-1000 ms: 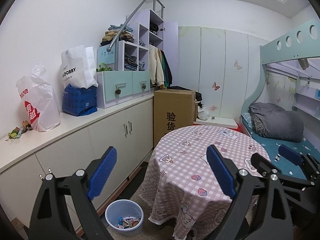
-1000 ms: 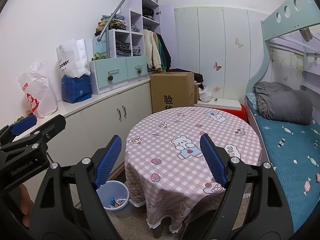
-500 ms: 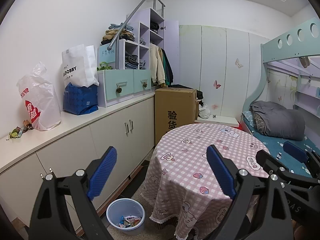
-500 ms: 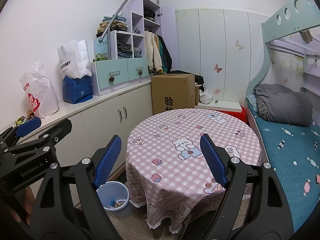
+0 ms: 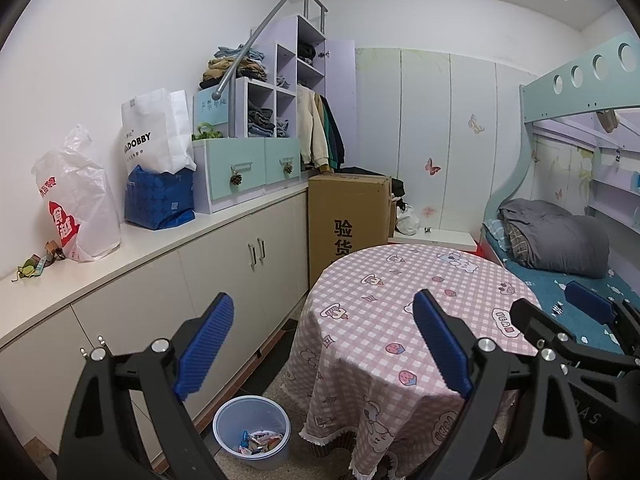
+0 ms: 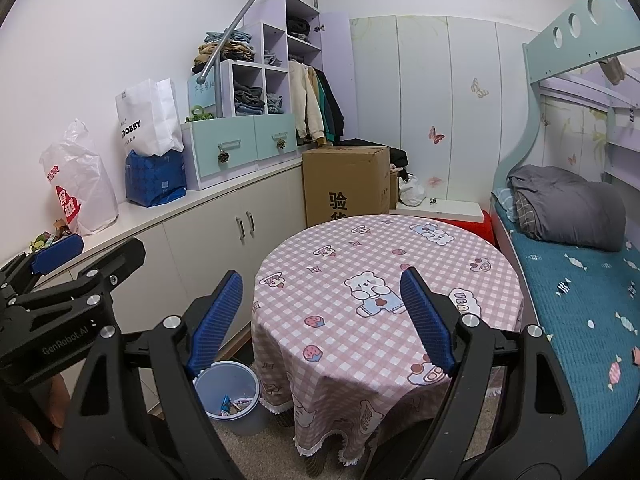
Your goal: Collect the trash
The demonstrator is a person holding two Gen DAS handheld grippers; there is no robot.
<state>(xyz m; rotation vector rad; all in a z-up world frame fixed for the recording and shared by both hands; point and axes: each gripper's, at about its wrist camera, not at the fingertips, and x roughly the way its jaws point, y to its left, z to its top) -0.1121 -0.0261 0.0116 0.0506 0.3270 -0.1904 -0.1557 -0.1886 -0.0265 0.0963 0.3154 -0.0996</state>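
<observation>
Both grippers, left [image 5: 324, 344] and right [image 6: 320, 320], gape empty above the floor bin [image 5: 252, 432].

Bin [image 5: 252, 438] contents: small wrappers, perhaps sweets, too small to name.
Surface [image 6: 384, 280] legs: hidden under the checked cloth.
Scraps by plastic bag [image 5: 76, 204]: unclear.
Bed [image 6: 580, 292]: cut off at the right edge.

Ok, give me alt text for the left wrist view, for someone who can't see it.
The left tongs hang open and empty over a round table with a pink checked cloth. On the floor beside it, a small bin holds wrappers. A white cabinet counter runs along the left wall; the right tongs show at the right edge.
</observation>
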